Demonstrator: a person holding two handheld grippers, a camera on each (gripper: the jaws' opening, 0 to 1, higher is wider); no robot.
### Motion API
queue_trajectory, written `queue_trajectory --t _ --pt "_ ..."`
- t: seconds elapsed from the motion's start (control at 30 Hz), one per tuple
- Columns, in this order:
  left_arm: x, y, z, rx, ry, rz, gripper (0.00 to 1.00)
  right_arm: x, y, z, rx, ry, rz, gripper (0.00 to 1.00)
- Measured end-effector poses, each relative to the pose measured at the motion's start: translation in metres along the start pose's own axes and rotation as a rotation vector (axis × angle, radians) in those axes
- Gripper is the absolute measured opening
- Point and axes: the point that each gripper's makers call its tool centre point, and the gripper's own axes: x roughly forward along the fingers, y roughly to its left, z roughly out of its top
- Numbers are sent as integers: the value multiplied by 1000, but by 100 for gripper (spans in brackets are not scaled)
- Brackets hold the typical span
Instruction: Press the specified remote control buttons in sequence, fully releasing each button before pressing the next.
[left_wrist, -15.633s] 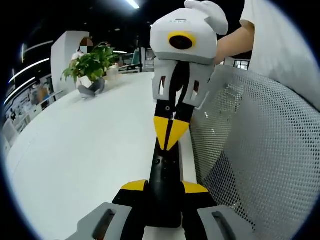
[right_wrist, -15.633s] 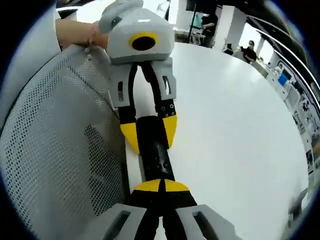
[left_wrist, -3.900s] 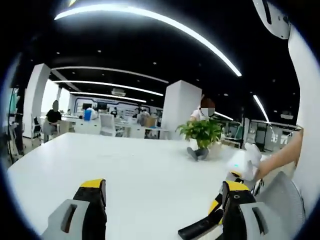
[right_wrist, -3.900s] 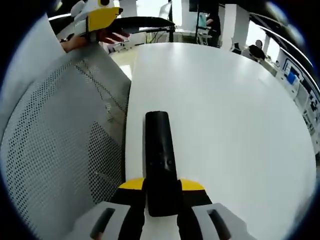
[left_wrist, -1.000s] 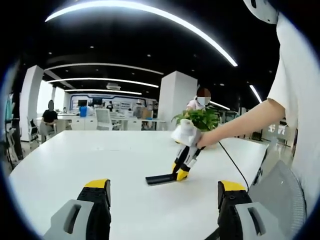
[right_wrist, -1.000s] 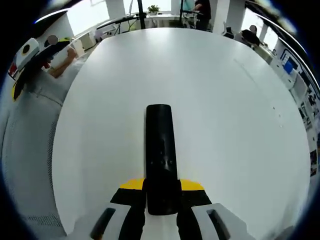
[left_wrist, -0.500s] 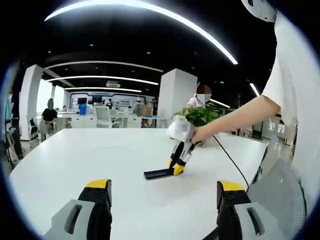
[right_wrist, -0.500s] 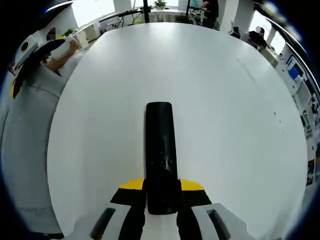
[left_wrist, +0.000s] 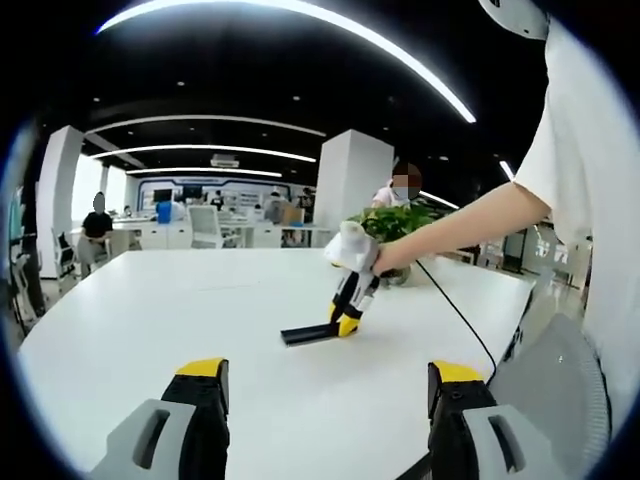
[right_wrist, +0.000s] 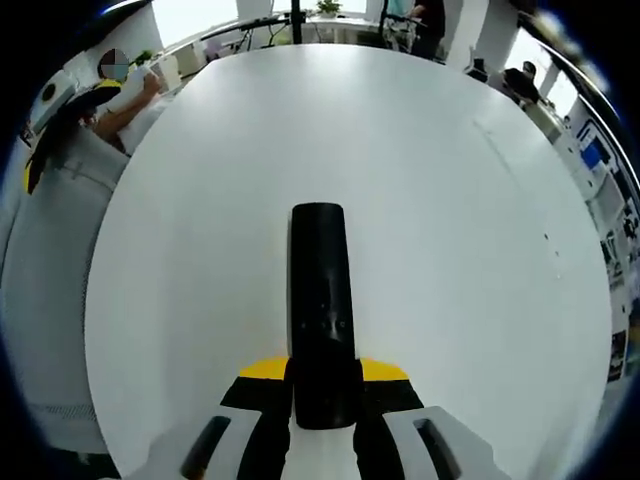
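The right gripper (right_wrist: 322, 385) is clamped on the near end of the black remote control (right_wrist: 321, 300), which lies lengthwise on the white table (right_wrist: 450, 230), far out toward its middle. The left gripper (left_wrist: 325, 420) hangs over the table's near edge, its jaws wide apart with nothing between them. A potted plant (left_wrist: 400, 225) stands at the far right.

There were 2 grippers, left (left_wrist: 320, 420) and right (right_wrist: 322, 385), 1 black remote control (right_wrist: 320, 300), 1 white table (right_wrist: 450, 230) and 1 potted plant (left_wrist: 400, 225).
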Motion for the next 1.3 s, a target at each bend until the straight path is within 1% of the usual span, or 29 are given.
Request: queue_trajectory --t 0.2,0.4,0.53,0.6,0.67,0.73,0.83,0.87,0.93,0.97,1.07,1.1,1.13,1.2,1.23,1.3 --pt "0 0 -1 1 9 -1 84 0 -8 1 5 -9 6 21" --pt "1 -1 -3 1 15 -5 84 0 -14 2 -9 0 -3 21" --pt "1 0 -3 1 18 -3 83 0 -15 2 -13 -3 0 21" --pt "1 -2 -4 2 23 -13 83 0 -15 2 -8 -12 -6 22" --pt "2 -3 -6 6 35 -16 83 0 -15 2 8 -17 -12 22" --pt "3 1 -14 5 79 1 85 0 -14 3 0 -9 -21 22" --pt "3 2 -15 4 87 7 84 -1 -15 2 44 -13 -37 23" --pt "3 3 -14 4 84 9 84 -1 -17 2 61 -25 -39 23" --pt "3 3 -14 1 81 6 84 -1 -21 5 135 -85 -60 24" --pt "3 2 -14 0 85 5 84 -1 -21 5 157 -115 -74 24" --pt "3 2 -15 4 89 7 84 -1 -23 3 202 -157 -118 29" --pt "3 3 -15 2 87 11 84 -4 -28 -2 254 -178 -174 33" --pt "3 3 -14 0 85 12 84 -6 -28 -3 280 -192 -203 41" --pt "3 4 -14 -2 84 14 84 -11 -33 -5 392 -260 -263 56" --pt "3 4 -14 -1 84 13 84 -15 -35 -1 478 -333 -274 66" --pt "3 3 -14 -2 81 11 84 -22 -36 4 582 -426 -281 74"
